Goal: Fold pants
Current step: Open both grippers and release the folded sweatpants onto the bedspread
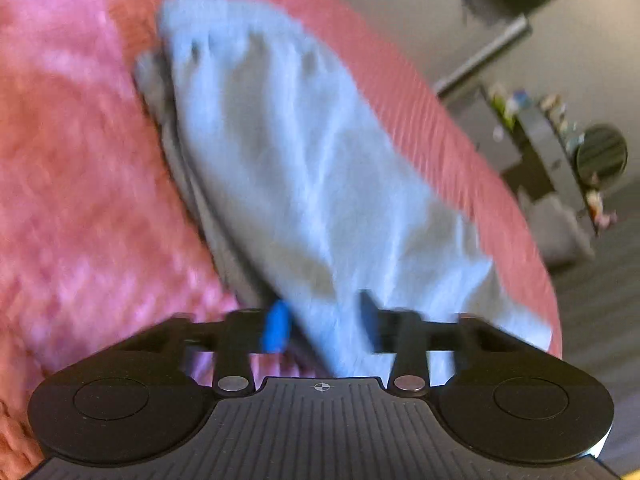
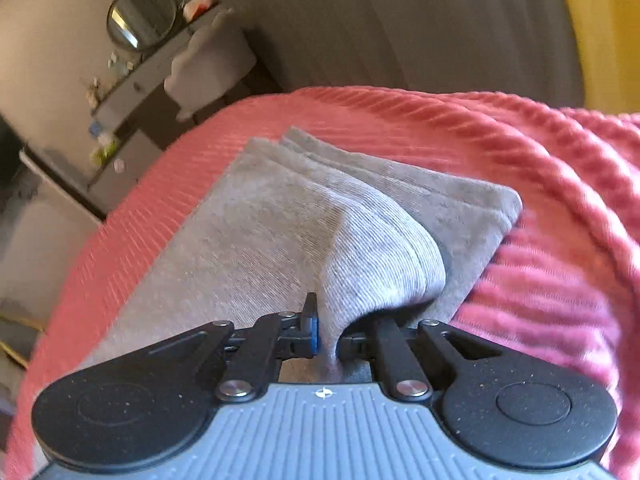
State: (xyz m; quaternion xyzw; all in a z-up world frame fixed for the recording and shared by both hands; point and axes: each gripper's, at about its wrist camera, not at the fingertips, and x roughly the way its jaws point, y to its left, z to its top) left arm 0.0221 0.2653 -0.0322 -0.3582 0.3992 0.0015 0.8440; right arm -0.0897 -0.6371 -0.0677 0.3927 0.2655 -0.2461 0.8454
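Room: a bedroom with grey walls; a dresser (image 2: 132,92) with a round mirror (image 2: 141,15) and small items on top stands against the far wall, seen in both views.
Surface: a bed covered by a pink ribbed blanket (image 2: 540,280), bunched into thick folds on the right side of the right wrist view.
Pants: the grey pants (image 2: 256,216) lie on the blanket, folded into layers, their stacked edges fanned out at the far end.
Right gripper: the right gripper (image 2: 326,336) is nearly closed, pinching a raised ridge of the grey fabric between its pads; the cloth lifts into a hump just ahead of it.
Left gripper: the left gripper (image 1: 324,324) stands about half open, fabric between the fingers; the picture is too blurred to tell if the pads touch it.
Containers: only the dresser top, carrying small bottles and trinkets too small to name.
Left wrist view only: the pants (image 1: 288,168) run away from the camera as one long, wrinkled, pale strip, the blanket (image 1: 80,160) wide on the left; the picture is smeared.
Right wrist view only: sharp knit texture, the layered fold edges, a yellow patch in the top right corner.
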